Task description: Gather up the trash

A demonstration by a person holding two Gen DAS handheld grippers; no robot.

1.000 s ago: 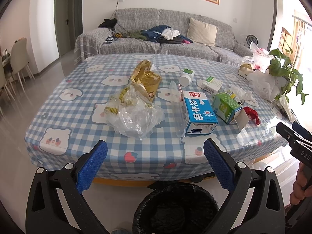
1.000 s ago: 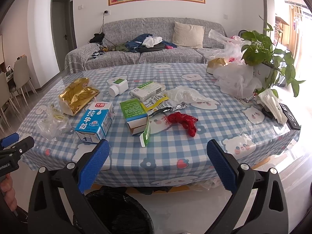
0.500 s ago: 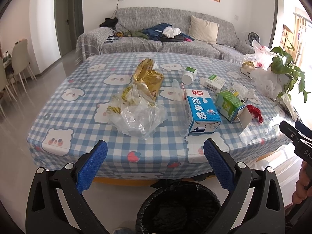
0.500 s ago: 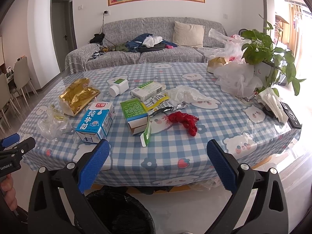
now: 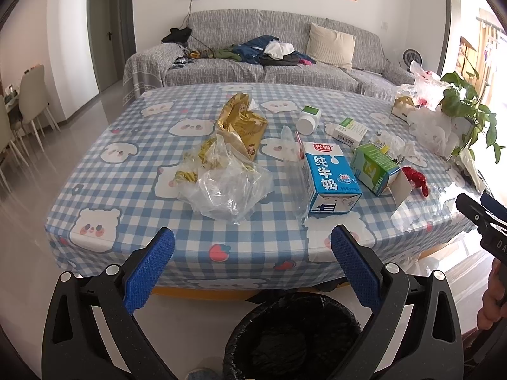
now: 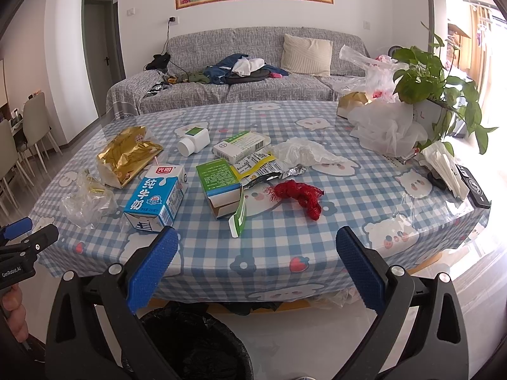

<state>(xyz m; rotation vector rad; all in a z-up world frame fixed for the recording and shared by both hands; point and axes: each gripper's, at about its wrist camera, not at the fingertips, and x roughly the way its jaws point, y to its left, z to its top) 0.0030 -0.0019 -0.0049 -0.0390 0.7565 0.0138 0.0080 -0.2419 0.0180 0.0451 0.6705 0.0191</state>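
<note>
Trash lies on a blue checked table (image 5: 133,171): a clear plastic bag (image 5: 226,186), a gold foil bag (image 5: 244,126), a blue milk carton (image 5: 329,179), a green box (image 5: 375,166), a red net (image 6: 298,194), a white bottle (image 6: 193,141), a white medicine box (image 6: 242,145) and crumpled tissue (image 6: 304,153). A black-lined bin (image 5: 294,338) stands on the floor below the table's near edge. My left gripper (image 5: 252,264) is open and empty before the table edge, above the bin. My right gripper (image 6: 256,264) is open and empty, likewise short of the table.
A potted plant (image 6: 434,76) and white plastic bags (image 6: 383,123) stand at the table's right end, with a black remote (image 6: 473,188) near them. A grey sofa (image 6: 253,85) lies behind the table. Chairs (image 5: 31,101) stand at the far left.
Both grippers have edged slightly nearer the table; the table and bin sit a little lower and larger in view. Nothing was picked up.
</note>
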